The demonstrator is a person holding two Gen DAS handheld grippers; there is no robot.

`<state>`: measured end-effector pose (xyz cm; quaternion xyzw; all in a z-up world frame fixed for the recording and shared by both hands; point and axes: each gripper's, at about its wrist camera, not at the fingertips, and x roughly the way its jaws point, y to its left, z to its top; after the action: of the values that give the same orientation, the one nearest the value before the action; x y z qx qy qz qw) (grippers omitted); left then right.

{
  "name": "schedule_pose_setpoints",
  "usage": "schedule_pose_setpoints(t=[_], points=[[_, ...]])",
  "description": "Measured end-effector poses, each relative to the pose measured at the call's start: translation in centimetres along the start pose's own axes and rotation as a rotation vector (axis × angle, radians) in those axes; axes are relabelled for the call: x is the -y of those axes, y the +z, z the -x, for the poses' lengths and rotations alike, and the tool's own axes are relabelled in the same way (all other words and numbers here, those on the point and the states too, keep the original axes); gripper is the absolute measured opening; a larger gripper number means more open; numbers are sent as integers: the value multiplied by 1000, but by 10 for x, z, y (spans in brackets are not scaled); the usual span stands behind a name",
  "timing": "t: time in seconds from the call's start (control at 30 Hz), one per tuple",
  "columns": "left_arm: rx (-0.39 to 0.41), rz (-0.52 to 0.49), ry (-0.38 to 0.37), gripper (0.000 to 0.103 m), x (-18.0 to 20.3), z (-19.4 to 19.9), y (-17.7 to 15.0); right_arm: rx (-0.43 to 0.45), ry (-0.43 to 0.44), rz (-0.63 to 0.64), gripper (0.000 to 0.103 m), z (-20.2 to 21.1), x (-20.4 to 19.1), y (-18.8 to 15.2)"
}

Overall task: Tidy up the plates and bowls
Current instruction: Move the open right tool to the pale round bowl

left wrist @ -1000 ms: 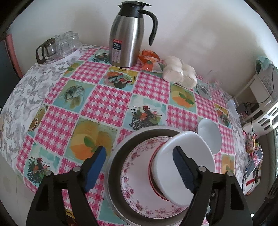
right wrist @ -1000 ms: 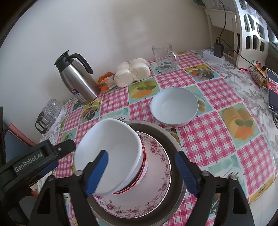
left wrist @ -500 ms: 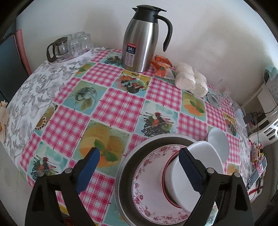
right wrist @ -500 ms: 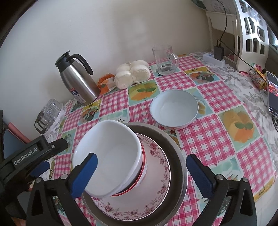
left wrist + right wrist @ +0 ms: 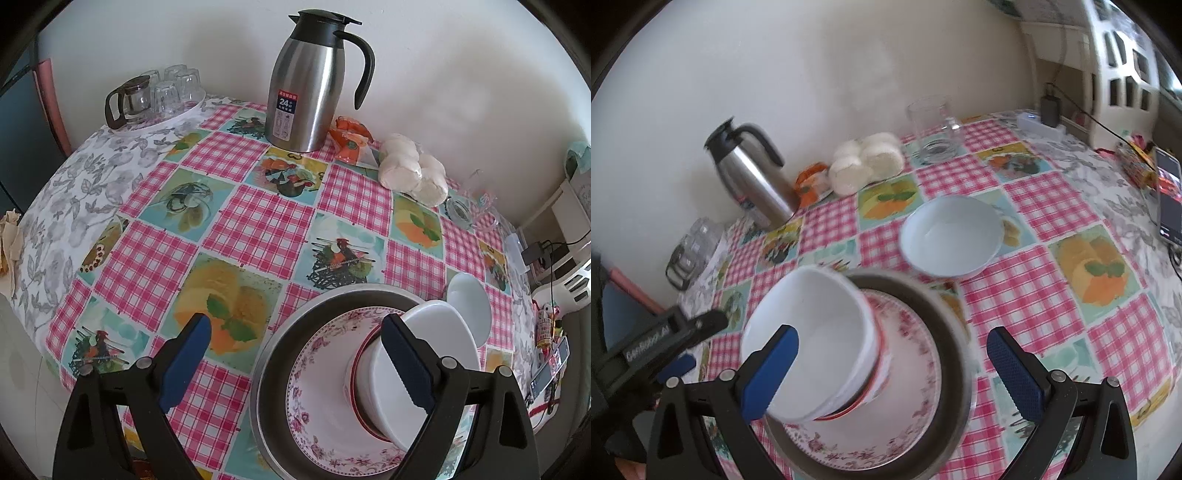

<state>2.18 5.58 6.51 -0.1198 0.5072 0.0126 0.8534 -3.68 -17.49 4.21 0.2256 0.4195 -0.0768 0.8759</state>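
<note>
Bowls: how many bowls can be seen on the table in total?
3. Two nested bowls sit on the floral plate: a white bowl inside a red-rimmed bowl. A shallow white bowl stands alone on the tablecloth beyond them. More could be hidden inside the stack.

Both grippers stood open, angled down over the table.

The left gripper [image 5: 297, 360] had its 2 blue-padded fingers [image 5: 186, 356] spread wide, the pads pressing on nothing, black arms splayed toward the bottom of its own view. In the right wrist view it showed again as a black bar at the lower left edge. The right gripper [image 5: 892, 367] was spread wide too, its 2 blue pads [image 5: 1015, 373] far apart and closed on nothing. That view was slightly blurred.
</note>
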Motion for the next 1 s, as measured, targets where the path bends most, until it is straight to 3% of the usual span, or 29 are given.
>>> schedule_pose_setpoints(t=[0.23, 0.47, 0.57, 1.0], points=[[19, -12, -14, 93, 10, 8, -2, 39, -69, -122, 103, 12, 51, 16], [10, -68, -47, 93, 47, 9, -13, 41, -109, -192, 103, 18, 88, 21], [-8, -107, -95, 93, 71, 9, -18, 36, -115, -206, 103, 18, 99, 21], [16, -330, -138, 93, 163, 4, -36, 41, -140, -299, 103, 14, 147, 27]])
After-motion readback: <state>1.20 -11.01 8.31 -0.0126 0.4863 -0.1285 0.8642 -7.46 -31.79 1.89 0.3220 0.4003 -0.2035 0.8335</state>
